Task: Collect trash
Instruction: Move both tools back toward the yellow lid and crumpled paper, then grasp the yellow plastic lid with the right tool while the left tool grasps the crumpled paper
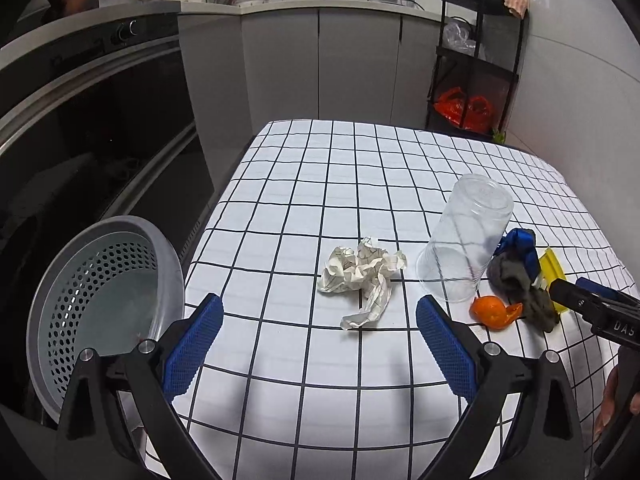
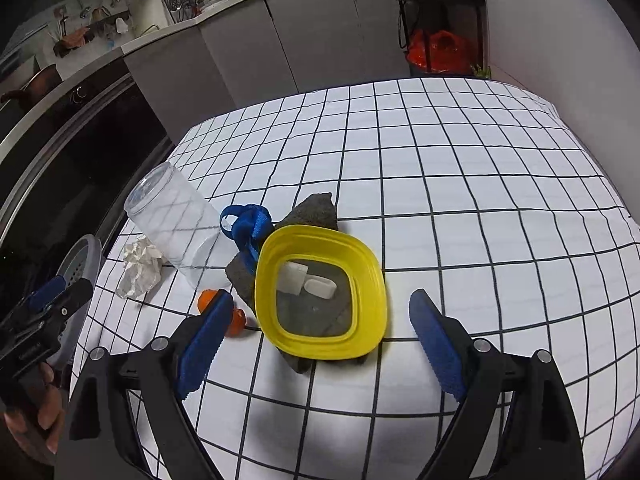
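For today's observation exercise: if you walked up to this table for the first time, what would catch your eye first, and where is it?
The yellow lid stands out most, tilted on a grey rag just ahead of the open right gripper. Beside it a clear plastic jar lies on its side, with orange peel at its mouth. Crumpled paper sits mid-table ahead of the open left gripper, and a grey perforated bin waits off the table's left edge.
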Available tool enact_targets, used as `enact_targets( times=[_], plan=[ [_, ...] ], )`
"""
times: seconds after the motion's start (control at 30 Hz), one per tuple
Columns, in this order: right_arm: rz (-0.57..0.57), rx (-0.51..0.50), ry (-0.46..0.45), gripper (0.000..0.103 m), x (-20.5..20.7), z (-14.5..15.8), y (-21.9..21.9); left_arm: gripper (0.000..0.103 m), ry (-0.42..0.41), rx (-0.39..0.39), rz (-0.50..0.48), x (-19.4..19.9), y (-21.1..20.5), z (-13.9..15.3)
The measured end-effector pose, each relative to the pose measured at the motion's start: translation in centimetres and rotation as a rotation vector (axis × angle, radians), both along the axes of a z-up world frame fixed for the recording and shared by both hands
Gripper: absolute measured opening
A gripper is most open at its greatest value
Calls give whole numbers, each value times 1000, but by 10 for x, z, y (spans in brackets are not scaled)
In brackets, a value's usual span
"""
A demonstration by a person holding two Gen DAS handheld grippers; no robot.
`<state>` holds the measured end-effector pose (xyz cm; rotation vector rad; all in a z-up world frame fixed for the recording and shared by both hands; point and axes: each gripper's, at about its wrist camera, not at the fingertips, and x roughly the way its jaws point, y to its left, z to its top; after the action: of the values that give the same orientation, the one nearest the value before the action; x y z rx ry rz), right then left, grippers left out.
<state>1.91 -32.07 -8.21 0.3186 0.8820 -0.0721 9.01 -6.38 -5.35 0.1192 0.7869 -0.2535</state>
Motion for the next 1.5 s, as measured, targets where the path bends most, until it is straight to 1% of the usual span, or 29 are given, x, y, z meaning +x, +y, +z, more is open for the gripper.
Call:
enact_targets(
  times=[0.1, 0.27, 0.37, 0.5, 0.57, 0.6, 0.63, 0.67, 0.87, 1.1, 1.27, 1.5],
  plan=[
    [13, -6, 17, 86, 6, -5, 1, 95, 1, 6, -3, 0, -2, -2],
    [8, 30, 35, 86, 11, -14, -7, 95, 12, 7, -11, 1, -6, -5],
    [10, 70, 28, 86, 14, -16, -15, 95, 11, 14, -18, 0, -11, -6],
    [30, 91, 20, 86, 17, -17, -17, 95, 11, 16, -25, -1, -13, -7],
    [41, 82, 7, 85, 17, -15, -14, 95, 12, 20, -25, -1, -14, -8],
    [49, 71, 3, 83, 17, -14, -11, 95, 13, 19, -25, -1, -14, -8],
    [56, 58, 2, 72, 17, -12, -8, 95, 15, 18, -24, -1, -14, -9],
    [60, 45, 4, 66, 17, -12, -6, 95, 16, 17, -24, -1, -14, -9],
    [60, -3, -27, 66, 10, -4, 2, 95, 21, 16, -20, 0, -11, -11],
    [36, -73, -112, 66, -7, 22, 12, 95, 28, 12, -1, 7, -4, -12],
    [39, -62, -130, 66, -10, 33, 14, 95, 55, -1, 7, 17, -1, -17],
    [45, -51, -126, 66, -7, 33, 13, 95, 89, -20, -19, 32, -17, -26]
  ],
)
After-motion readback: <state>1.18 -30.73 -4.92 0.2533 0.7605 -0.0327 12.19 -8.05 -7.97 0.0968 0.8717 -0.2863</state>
